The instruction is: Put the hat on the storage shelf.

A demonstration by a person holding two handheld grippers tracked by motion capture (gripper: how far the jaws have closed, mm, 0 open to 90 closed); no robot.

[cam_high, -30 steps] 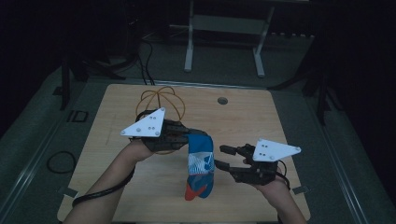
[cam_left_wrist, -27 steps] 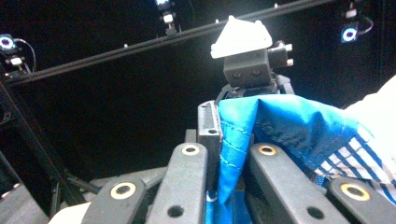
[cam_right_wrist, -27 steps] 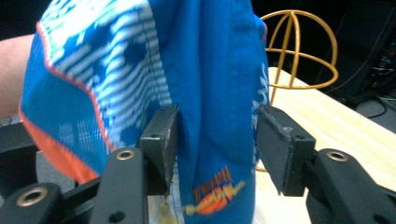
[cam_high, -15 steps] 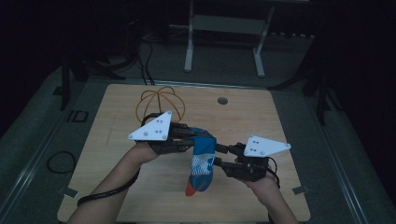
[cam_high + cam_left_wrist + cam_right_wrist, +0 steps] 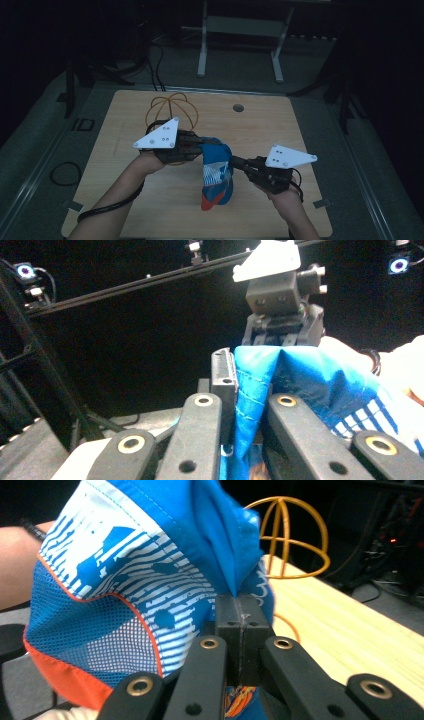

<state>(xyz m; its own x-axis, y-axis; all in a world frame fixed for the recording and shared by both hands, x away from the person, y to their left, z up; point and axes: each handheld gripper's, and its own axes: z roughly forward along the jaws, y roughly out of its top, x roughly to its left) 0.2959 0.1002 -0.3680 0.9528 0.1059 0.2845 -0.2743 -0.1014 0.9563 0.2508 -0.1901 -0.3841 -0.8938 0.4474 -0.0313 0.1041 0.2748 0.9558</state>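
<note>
Both tools, left (image 5: 202, 149) and right (image 5: 234, 161), clamped the cap (image 5: 216, 172) mid-frame, the right's jaws having just closed; next probably calls for spreading it.

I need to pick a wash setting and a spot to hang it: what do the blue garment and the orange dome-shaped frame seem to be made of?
The blue garment looks like thin synthetic woven fabric with stitched seams, a printed white pattern and a see-through mesh panel edged in orange. The orange frame looks like bent wire or thin rod, smooth and slightly glossy; whether it is coated metal or plastic is unclear.
</note>
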